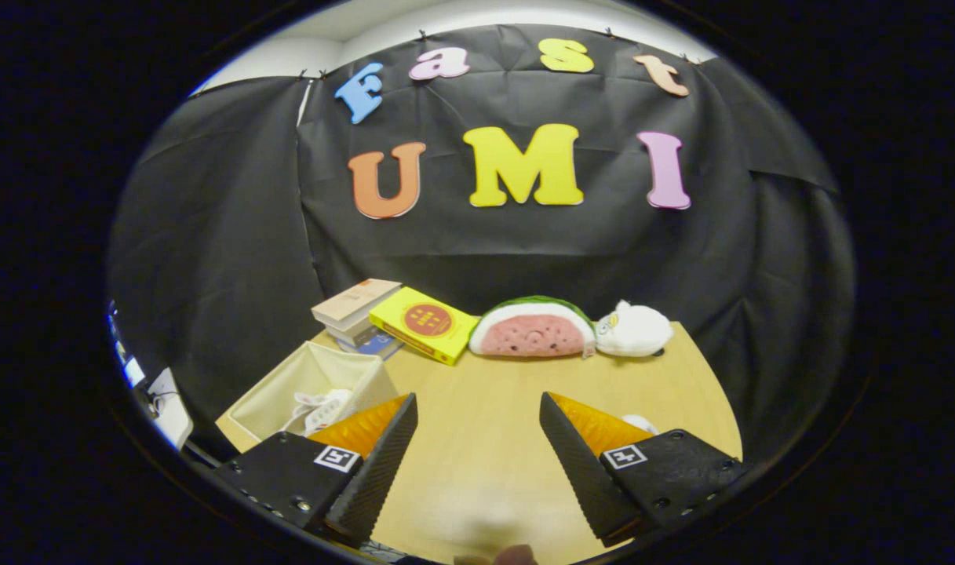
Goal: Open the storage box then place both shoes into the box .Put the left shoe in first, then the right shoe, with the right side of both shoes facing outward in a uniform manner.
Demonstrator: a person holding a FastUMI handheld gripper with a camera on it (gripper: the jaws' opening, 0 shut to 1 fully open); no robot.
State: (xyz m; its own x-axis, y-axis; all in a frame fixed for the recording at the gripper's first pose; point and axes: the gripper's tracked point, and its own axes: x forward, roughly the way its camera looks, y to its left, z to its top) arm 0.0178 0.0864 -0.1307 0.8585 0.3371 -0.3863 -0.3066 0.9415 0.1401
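Gripper (477,439) wide open, empty, over bare desk (485,392).
White item (640,424) half-hidden behind right finger; storage box (304,384) contents unclear.

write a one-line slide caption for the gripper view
Open gripper above a wooden table, beige fabric bin beside its fingers, watermelon plush and books beyond.

Counted one light wooden table (485,439). Counted one open beige fabric storage box (312,373) at its near left corner, holding one white shoe (324,408); a second white item (642,424) beside the right finger too hidden to identify. Counted one yellow flat box with a red round mark (424,323), one stack of books (355,310) of uncertain number, one watermelon-slice plush toy (533,329), one white plush toy (632,329). Counted two black ridged fingers on one gripper (479,447), set wide apart with nothing between.
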